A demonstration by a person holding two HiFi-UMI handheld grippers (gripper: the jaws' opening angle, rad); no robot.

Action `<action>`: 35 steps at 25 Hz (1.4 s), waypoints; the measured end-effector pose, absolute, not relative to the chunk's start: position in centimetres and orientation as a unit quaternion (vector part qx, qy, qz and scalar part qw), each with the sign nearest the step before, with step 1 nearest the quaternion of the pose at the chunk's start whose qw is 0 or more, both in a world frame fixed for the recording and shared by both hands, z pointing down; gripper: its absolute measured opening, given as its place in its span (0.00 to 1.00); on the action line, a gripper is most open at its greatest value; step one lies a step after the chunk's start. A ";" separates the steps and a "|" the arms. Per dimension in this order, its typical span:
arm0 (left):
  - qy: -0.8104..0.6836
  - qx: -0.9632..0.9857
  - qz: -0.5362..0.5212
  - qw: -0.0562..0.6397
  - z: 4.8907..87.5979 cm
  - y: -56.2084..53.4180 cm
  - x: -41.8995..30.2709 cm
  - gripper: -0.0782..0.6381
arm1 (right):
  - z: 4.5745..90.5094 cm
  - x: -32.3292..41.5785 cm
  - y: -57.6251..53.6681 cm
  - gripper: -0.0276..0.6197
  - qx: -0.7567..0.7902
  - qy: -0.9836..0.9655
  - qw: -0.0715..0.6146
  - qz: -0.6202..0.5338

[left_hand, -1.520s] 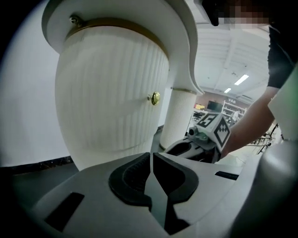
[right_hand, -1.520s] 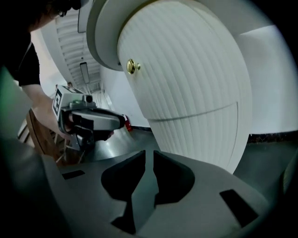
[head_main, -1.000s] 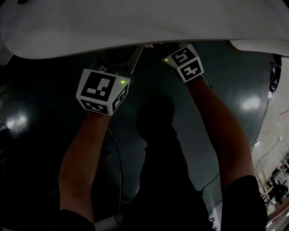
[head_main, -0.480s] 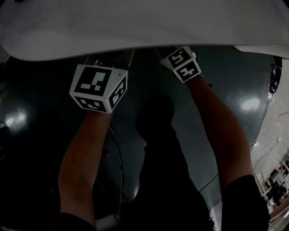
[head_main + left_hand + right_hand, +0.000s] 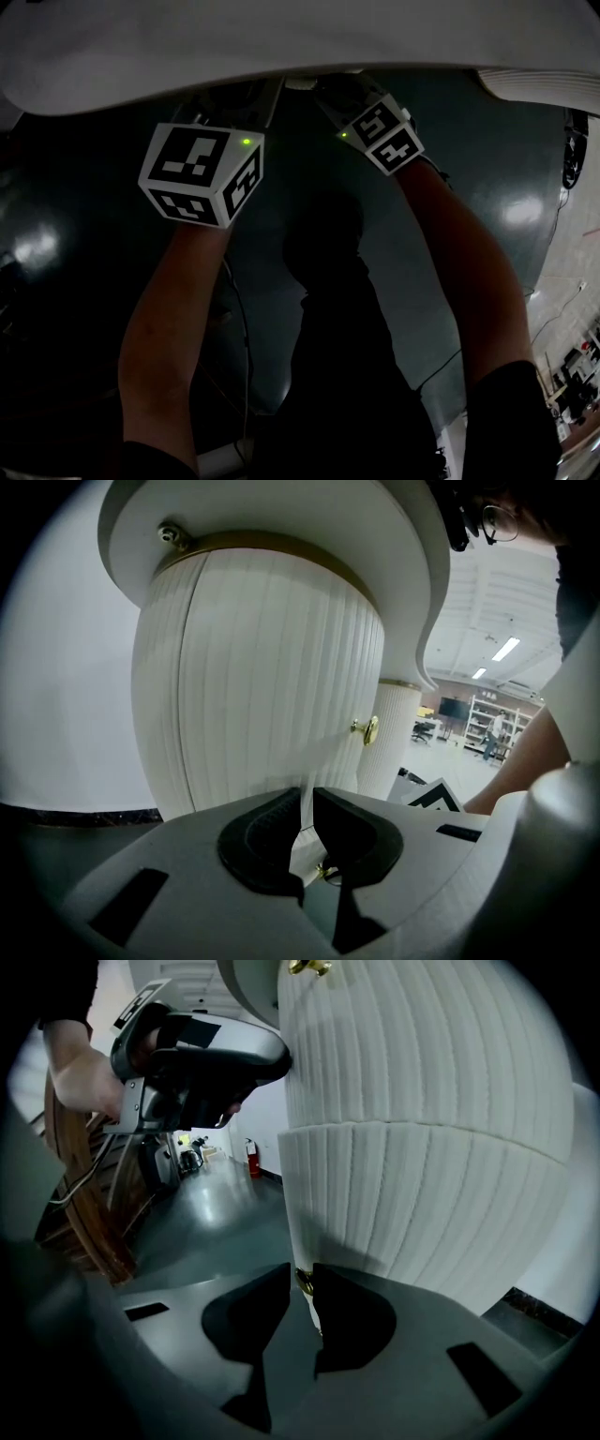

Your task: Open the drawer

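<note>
A white ribbed cabinet (image 5: 262, 667) with gold trim stands under a white top (image 5: 281, 47). In the left gripper view my left gripper (image 5: 307, 803) is shut on a small gold knob (image 5: 322, 871), which sits deep between its dark pads. In the right gripper view my right gripper (image 5: 302, 1274) has another gold knob (image 5: 303, 1281) between its fingertips. That knob lies against the right pad, with a slim gap on the other side. A level seam crosses the ribbed front (image 5: 403, 1204) above this knob. In the head view only the marker cubes (image 5: 202, 175) (image 5: 380, 136) show, because the top hides both sets of jaws.
A further gold knob (image 5: 367, 728) sticks out of the cabinet's far curve, and one more (image 5: 309, 967) sits higher up. The dark glossy floor (image 5: 487, 187) spreads below, and the person's legs (image 5: 328, 309) stand between the arms. Shelving stands far off at the right.
The left marker cube has edged a little up and to the left and rolled slightly. The right cube has barely shifted.
</note>
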State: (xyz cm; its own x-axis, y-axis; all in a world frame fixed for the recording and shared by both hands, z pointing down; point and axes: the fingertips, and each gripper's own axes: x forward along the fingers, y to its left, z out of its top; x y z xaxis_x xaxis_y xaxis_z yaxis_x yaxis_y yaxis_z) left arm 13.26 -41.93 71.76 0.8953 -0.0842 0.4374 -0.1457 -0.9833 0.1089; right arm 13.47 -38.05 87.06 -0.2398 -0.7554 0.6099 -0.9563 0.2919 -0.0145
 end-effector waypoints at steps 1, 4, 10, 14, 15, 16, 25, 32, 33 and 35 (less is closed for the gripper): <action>-0.059 0.971 0.221 0.071 71.9 -41.9 13.3 0.18 | 87.1 13.3 -37.8 0.11 0.562 -0.763 0.250 0.200; -0.050 0.973 0.210 0.083 71.5 -41.6 12.9 0.20 | 87.2 11.7 -36.4 0.11 0.558 -0.766 0.244 0.207; -0.024 0.975 0.200 0.095 69.9 -37.9 10.8 0.20 | 87.3 7.6 -31.5 0.11 0.555 -0.762 0.247 0.223; -0.011 0.970 0.221 0.097 70.7 -35.9 8.6 0.20 | 87.6 5.6 -28.3 0.11 0.554 -0.758 0.254 0.234; -0.013 0.970 0.222 0.100 70.7 -35.7 8.0 0.20 | 87.7 5.0 -27.6 0.11 0.554 -0.757 0.254 0.236; -0.016 0.969 0.221 0.104 70.7 -35.5 7.4 0.20 | 87.7 4.5 -26.9 0.11 0.554 -0.756 0.254 0.237; -0.025 0.967 0.214 0.139 67.5 -33.5 4.2 0.20 | 87.0 1.1 -23.5 0.22 0.535 -0.747 0.255 0.301; -0.025 0.969 0.196 0.151 63.5 -32.6 3.6 0.20 | 87.1 -0.3 -21.1 0.23 0.534 -0.734 0.260 0.330; -0.026 0.969 0.194 0.153 63.2 -32.6 3.4 0.20 | 87.2 -0.2 -21.0 0.23 0.541 -0.729 0.265 0.324; -0.026 0.967 0.196 0.158 62.7 -32.6 2.9 0.20 | 87.0 -0.4 -20.8 0.23 0.553 -0.724 0.266 0.316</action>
